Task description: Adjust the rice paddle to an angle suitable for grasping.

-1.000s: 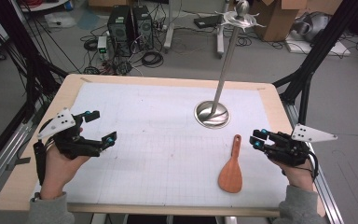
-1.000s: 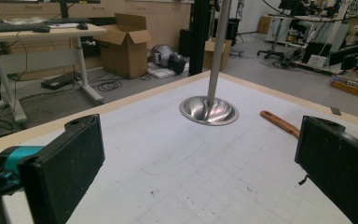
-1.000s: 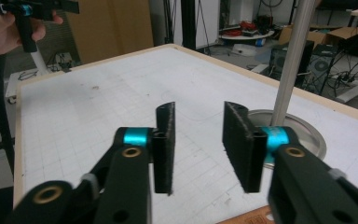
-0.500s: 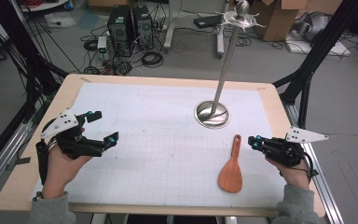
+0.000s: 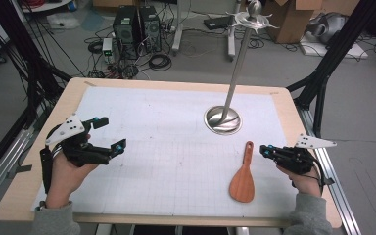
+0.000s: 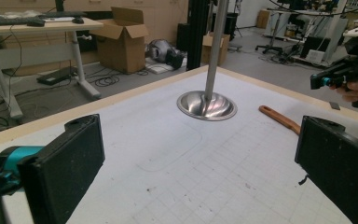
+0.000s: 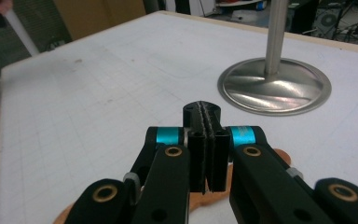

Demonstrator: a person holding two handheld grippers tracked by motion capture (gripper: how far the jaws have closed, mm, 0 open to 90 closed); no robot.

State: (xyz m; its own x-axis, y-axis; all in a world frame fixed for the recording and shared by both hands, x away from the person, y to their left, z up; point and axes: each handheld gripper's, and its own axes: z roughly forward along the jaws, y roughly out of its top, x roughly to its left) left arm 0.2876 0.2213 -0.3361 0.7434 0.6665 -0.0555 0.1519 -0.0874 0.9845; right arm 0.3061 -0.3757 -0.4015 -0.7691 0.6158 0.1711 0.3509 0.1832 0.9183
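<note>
Resting on a white gridded table (image 5: 166, 147) (cluttered lab): left gripper (image 5: 108, 134) gaping, right gripper (image 5: 264, 149) clamped empty.

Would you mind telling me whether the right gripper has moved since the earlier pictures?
Yes. The right gripper has come in leftward toward the wooden spatula, its tips now close beside the handle, and its jaws have just closed with nothing between them.

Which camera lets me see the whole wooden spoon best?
The high view: the wooden spoon lies whole on the table. The left gripper view catches just its handle; the right gripper view shows bits under the jaws.
</note>
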